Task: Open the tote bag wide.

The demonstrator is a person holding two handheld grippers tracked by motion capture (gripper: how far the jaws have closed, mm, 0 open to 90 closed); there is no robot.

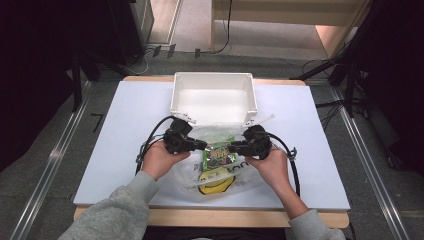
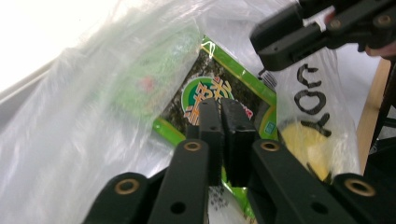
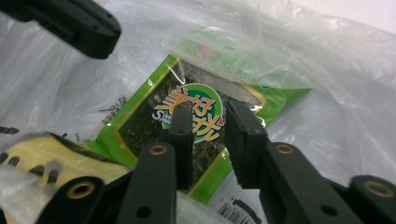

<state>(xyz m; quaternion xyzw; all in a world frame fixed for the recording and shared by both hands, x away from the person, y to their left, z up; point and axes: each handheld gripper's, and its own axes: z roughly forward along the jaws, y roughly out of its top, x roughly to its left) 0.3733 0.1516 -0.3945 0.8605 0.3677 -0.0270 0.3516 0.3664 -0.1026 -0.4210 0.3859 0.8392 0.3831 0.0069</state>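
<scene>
Judging from how things lie, the work is in its middle stretch: the green snack pack sits inside the clear plastic bag, which lies on the white tabletop near the front edge, just ahead of the person's hands, while the white bin at the back edge holds nothing I can make out. What seems left is to get a firm hold on the bag (or its mouth) and move or close it; which of these is meant I cannot tell. The left gripper comes in from the left, and in the left gripper view its jaws stand together with hardly a gap, over the pack's round label and seemingly pinching the film there, though the film between the pads is too thin to see for sure. The right gripper faces it from the right; in the right gripper view its jaws stand partly open, with a clear gap, hovering over the pack through the bag and clamping nothing that shows.
</scene>
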